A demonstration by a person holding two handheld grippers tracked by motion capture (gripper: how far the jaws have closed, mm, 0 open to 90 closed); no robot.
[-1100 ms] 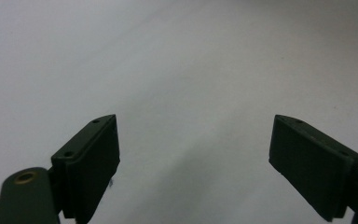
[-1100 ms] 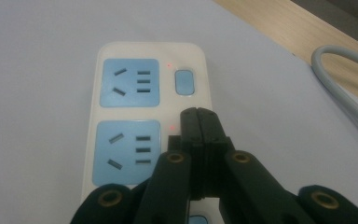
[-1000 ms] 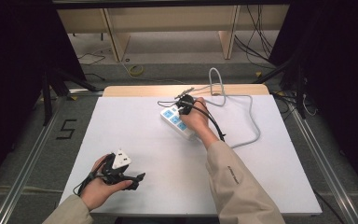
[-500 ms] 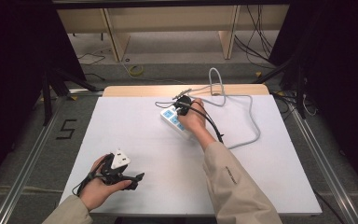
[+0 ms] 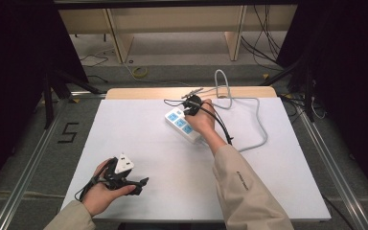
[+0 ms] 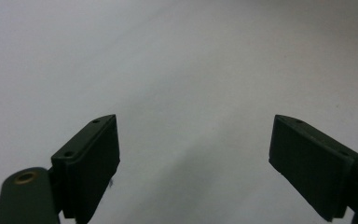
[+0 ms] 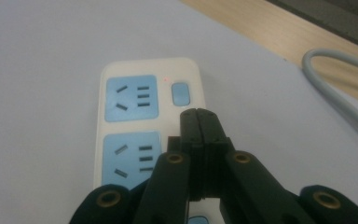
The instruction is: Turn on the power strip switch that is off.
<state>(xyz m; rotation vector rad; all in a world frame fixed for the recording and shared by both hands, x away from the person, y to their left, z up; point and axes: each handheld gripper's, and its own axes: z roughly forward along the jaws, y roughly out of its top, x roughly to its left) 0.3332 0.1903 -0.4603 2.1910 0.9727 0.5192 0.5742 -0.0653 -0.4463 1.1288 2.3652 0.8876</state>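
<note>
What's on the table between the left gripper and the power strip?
Nothing: in the high view, only bare white table lies between the left gripper and the power strip.

White power strip [image 7: 149,126] with blue sockets lies flat, red light on.

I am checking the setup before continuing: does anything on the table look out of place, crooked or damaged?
Nothing looks damaged. The power strip lies diagonally on the white table, its grey cable looping loosely to the back. The right gripper is shut over it near the switch.
</note>
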